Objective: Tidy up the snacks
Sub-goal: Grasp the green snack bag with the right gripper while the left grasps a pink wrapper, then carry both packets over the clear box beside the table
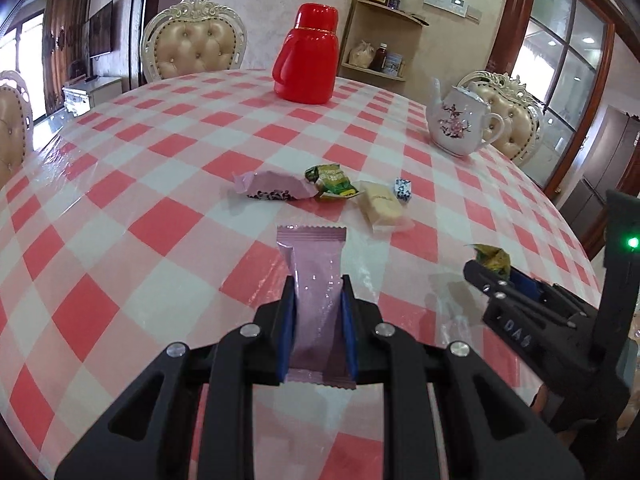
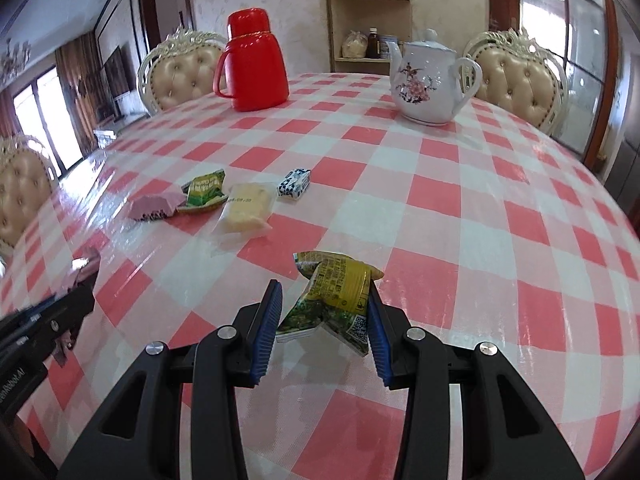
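Left gripper [image 1: 318, 292]: I have it clamped on the pink snack packet [image 1: 316, 280], blue pads pressing both long sides; it tilts down toward the tabletop.
Pink snack packet: flat, mauve, glossy, with crimped ends; its far end juts forward past the fingertips, above the checked cloth.
Right gripper [image 2: 324, 300]: I see its jaws part-way apart, gripping the green-yellow snack packet [image 2: 334, 296] crosswise between the blue pads; it also angles downward.
Green-yellow snack packet: crumpled, printed with text and a code square, its ends flared out.
Row of snacks: toward the middle of the table [image 1: 168, 184], a pink wrapped sweet [image 1: 272, 187], a green sachet [image 1: 330, 181], a pale yellow bar [image 1: 380, 202] in clear wrap, and a small blue-white candy [image 1: 403, 189] lie side by side.
Far edge: a red flask [image 1: 308, 56] stands there; a flowered white teapot [image 1: 458, 120] sits toward the far right edge.
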Motion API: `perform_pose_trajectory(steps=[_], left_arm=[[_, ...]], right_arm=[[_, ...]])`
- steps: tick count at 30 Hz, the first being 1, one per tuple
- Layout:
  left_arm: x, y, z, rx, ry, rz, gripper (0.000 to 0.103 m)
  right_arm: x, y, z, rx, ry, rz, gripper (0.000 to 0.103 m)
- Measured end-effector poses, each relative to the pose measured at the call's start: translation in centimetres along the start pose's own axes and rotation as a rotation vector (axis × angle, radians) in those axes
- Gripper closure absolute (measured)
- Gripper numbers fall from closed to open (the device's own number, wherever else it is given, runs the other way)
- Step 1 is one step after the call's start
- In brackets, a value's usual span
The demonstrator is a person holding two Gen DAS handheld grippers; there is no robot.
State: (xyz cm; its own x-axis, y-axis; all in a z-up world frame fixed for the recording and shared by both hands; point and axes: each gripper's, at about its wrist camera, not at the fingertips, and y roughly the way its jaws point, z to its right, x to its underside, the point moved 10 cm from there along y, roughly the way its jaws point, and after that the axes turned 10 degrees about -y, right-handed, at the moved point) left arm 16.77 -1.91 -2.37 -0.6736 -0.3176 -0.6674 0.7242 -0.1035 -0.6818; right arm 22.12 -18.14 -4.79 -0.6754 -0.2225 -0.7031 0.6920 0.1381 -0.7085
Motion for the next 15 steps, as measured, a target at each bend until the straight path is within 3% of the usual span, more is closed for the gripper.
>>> perform_pose_trajectory(steps=[15], left_arm=[[-0.3, -0.8, 1.1, 0.051, 0.003, -0.002, 0.082]], right_arm=[[-0.3, -0.5, -0.9, 0.147, -0.142, -0.002, 0.063]])
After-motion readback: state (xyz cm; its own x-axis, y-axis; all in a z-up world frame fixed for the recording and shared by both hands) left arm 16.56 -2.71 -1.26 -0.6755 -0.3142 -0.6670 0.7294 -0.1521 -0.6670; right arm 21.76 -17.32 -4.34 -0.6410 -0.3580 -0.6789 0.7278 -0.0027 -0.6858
